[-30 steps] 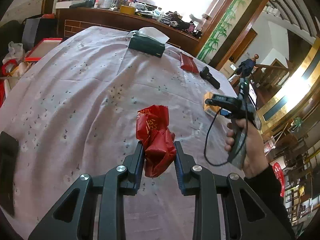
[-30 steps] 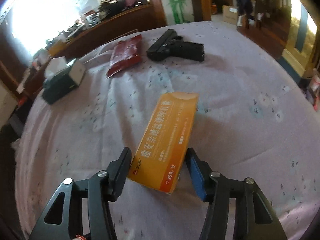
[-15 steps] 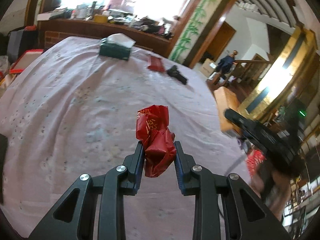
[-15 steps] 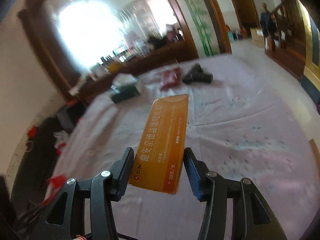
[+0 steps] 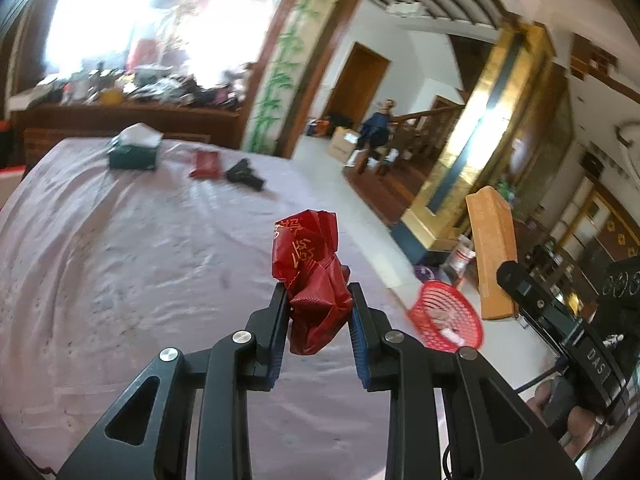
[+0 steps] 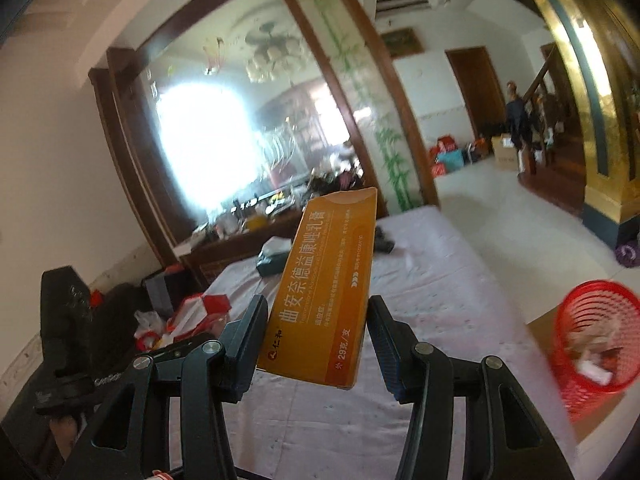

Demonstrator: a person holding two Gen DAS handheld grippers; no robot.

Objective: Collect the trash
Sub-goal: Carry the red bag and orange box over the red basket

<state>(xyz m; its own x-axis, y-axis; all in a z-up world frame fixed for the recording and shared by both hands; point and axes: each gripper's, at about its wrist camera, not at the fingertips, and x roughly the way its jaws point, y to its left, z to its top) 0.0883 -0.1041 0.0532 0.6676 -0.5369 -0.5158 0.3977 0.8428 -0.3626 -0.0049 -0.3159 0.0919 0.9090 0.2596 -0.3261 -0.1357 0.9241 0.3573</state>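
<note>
My left gripper [image 5: 318, 304] is shut on a crumpled red wrapper [image 5: 310, 280], held up above the table's pale flowered cloth [image 5: 120, 264]. My right gripper [image 6: 316, 316] is shut on a long orange box [image 6: 324, 292] with printed characters, lifted clear of the cloth. The same orange box [image 5: 490, 248] shows at the right of the left wrist view, with the other gripper's black body below it. A red mesh basket [image 6: 592, 340] holding some scraps stands on the floor to the right of the table, also visible as the basket [image 5: 444, 320] just past the table edge.
At the table's far end lie a dark green tissue box [image 5: 134, 152], a flat red packet [image 5: 206, 164] and a black pistol-shaped object [image 5: 244, 174]. A cluttered wooden sideboard [image 5: 132, 112] stands behind. Bags and red packaging [image 6: 188, 316] sit on the floor left of the table.
Both grippers have risen off the table with their loads and swung right. The red basket has come into both views, and the far table items have shrunk into the distance.
</note>
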